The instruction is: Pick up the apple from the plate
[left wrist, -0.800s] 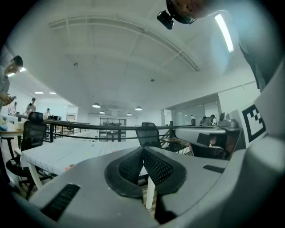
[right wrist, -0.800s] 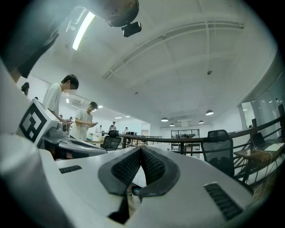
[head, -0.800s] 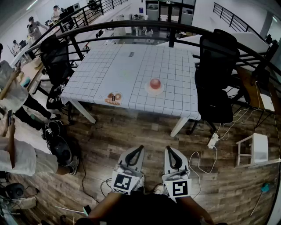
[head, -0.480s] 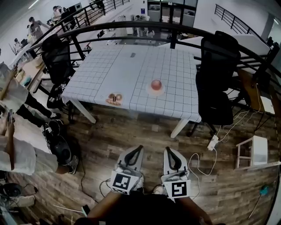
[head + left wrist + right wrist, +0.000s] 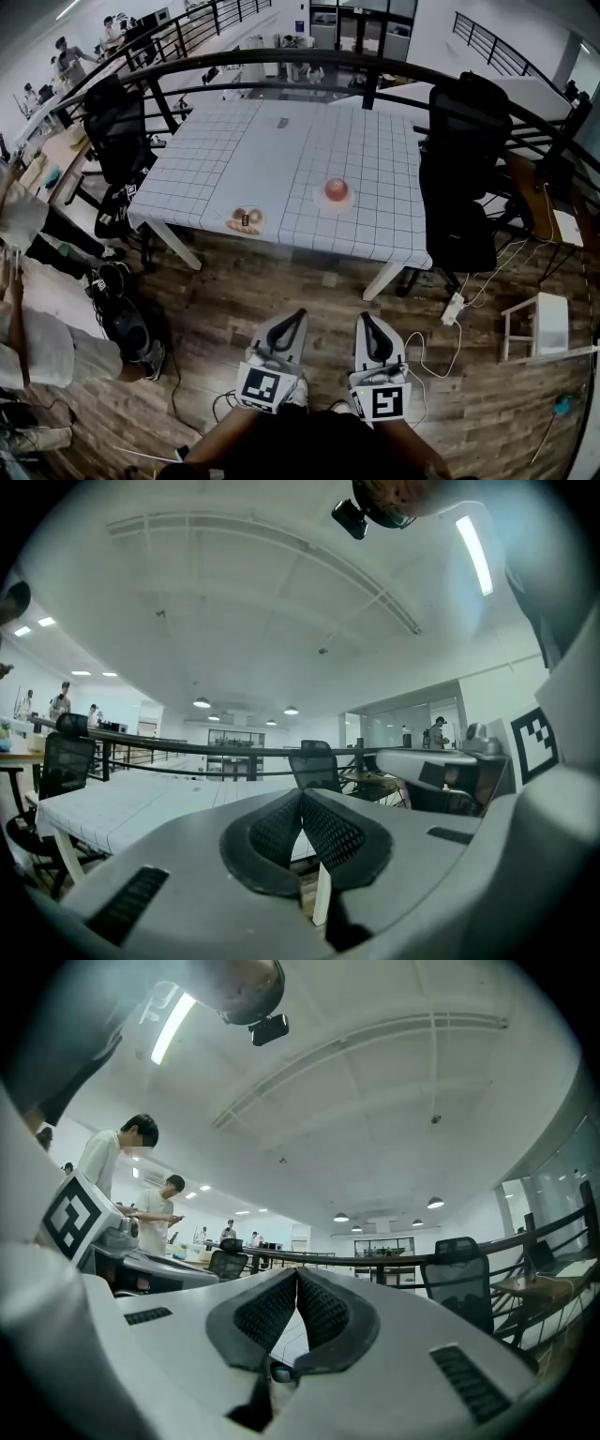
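Note:
A red apple (image 5: 336, 188) sits on a small pale plate (image 5: 335, 202) on the white gridded table (image 5: 281, 155), toward its near right side. Both grippers hang low in the head view, well short of the table over the wooden floor. My left gripper (image 5: 299, 315) is shut with its pads touching and nothing between them, as the left gripper view (image 5: 301, 797) also shows. My right gripper (image 5: 362, 318) is shut and empty too, its pads (image 5: 323, 1312) meeting at the tip in the right gripper view (image 5: 296, 1274). The apple does not show in either gripper view.
A second plate with doughnuts (image 5: 245, 220) lies near the table's front edge. Black office chairs stand at the table's left (image 5: 117, 127) and right (image 5: 459, 159). A curved black railing (image 5: 375, 70) runs behind. People (image 5: 28, 309) stand at the left. Cables and a white stool (image 5: 544, 319) are on the floor at right.
The view has shifted slightly; the table and apple sit a little lower and nearer in the head view. Both grippers stay shut side by side in front of me.

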Demonstrator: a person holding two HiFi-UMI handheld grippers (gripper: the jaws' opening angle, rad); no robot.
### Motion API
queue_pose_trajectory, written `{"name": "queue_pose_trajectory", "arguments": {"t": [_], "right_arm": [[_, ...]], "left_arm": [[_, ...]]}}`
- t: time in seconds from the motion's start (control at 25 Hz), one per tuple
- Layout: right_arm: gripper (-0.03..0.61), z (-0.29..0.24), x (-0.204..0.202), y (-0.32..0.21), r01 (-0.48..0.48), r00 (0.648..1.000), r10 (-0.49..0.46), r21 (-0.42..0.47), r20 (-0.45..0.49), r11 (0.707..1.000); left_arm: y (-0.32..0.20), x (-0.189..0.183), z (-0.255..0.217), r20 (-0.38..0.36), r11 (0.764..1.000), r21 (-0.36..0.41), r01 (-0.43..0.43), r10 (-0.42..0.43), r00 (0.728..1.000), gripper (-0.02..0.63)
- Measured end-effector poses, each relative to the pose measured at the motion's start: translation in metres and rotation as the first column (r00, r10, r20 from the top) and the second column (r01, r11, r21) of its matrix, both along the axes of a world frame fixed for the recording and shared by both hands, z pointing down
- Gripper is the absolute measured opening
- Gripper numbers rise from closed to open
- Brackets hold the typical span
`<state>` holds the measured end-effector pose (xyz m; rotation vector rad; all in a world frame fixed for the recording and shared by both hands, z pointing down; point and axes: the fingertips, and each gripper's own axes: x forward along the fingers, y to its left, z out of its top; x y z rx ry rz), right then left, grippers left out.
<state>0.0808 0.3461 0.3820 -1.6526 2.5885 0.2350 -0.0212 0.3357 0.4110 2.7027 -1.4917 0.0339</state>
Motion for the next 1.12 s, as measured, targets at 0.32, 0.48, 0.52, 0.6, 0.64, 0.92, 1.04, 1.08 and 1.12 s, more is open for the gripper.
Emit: {"name": "queue_pose_trajectory", "arguments": {"t": [0.32,0.48,0.52,0.6,0.64,0.92,1.04,1.08,1.12], "right_arm": [[0.023,0.001,-0.036,-0.021,0.009,1.0,-0.009,-0.023,-0.021,1.0],[0.023,-0.005,-0.054,-0.03,0.01,1.0,-0.01,-0.015,0.015,1.0],[0.023,-0.002,-0.056,-0.034,0.008,1.0,-0.008,-0.022,0.016,1.0],[0.024,0.006,-0.057,-0.042,0.008,1.0,-0.008,-0.034,-0.004,0.999],[0.023,0.01,-0.057,-0.048,0.008,1.0,-0.009,-0.04,-0.014,0.999],[0.023,0.018,-0.055,-0.089,0.012,0.999,-0.014,-0.056,-0.034,0.998],[0.023,0.018,-0.056,-0.112,0.027,0.999,-0.028,-0.05,-0.027,0.998],[0.023,0.018,-0.055,-0.12,0.029,0.999,-0.03,-0.053,-0.018,0.998],[0.023,0.018,-0.054,-0.128,0.031,1.0,-0.031,-0.056,-0.002,0.998]], "left_arm": [[-0.028,-0.034,0.003,-0.013,1.0,0.011,-0.02,0.02,1.0,0.021],[-0.038,-0.05,0.008,-0.006,1.0,0.008,-0.025,0.025,1.0,0.021],[-0.04,-0.053,0.01,-0.003,1.0,0.004,-0.028,0.028,1.0,0.021],[-0.049,-0.058,0.013,-0.006,1.0,-0.001,-0.024,0.024,1.0,0.021],[-0.054,-0.061,0.014,-0.008,1.0,-0.001,-0.018,0.018,1.0,0.021],[-0.091,-0.065,0.012,-0.008,1.0,-0.006,-0.004,0.004,1.0,0.021],[-0.112,-0.062,0.012,-0.009,1.0,-0.013,-0.004,0.004,1.0,0.021],[-0.118,-0.06,0.013,-0.011,1.0,-0.025,-0.006,0.006,1.0,0.021],[-0.124,-0.059,0.015,-0.021,0.999,-0.039,-0.006,0.005,1.0,0.021]]}}
